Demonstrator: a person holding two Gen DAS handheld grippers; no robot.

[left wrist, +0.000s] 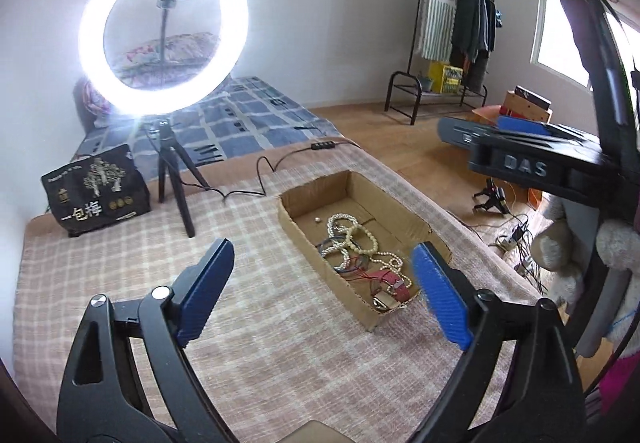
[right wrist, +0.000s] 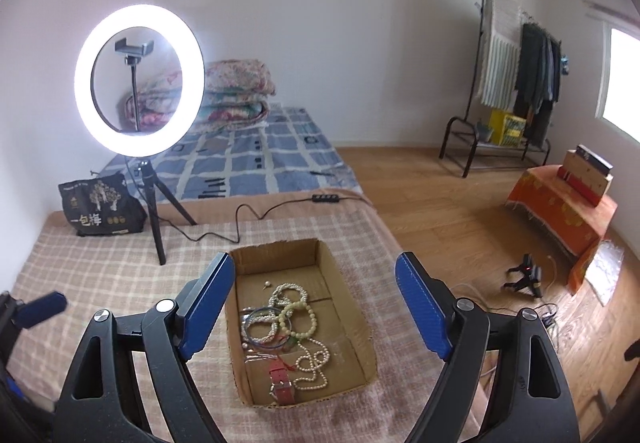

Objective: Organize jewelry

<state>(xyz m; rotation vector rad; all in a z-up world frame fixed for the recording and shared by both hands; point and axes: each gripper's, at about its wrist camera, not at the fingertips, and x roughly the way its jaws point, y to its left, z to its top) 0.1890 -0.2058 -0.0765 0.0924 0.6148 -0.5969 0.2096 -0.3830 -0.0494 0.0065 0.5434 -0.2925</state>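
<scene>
Jewelry [right wrist: 289, 327] lies tangled in a shallow, open cardboard box [right wrist: 352, 307] of plain corrugated brown, which sits on a plaid woven blanket [right wrist: 100, 263] in pink and cream. The heap holds round pearl-like bead strands [right wrist: 312, 363], a bracelet of larger pale beads [right wrist: 300, 317], thin blue bangles [right wrist: 258, 327] and a red watch strap [right wrist: 280, 383] with a metal buckle. One small loose bead [right wrist: 265, 285] rests apart near the box's far end. Both grippers hover above the blanket, holding nothing: the left gripper [left wrist: 320, 283] has its ribbed blue fingers [left wrist: 208, 283] spread wide beside the box, and the right gripper [right wrist: 312, 303] frames the box with its fingers equally wide apart. A glowing ring light [right wrist: 138, 81] stands on a black tripod behind.
</scene>
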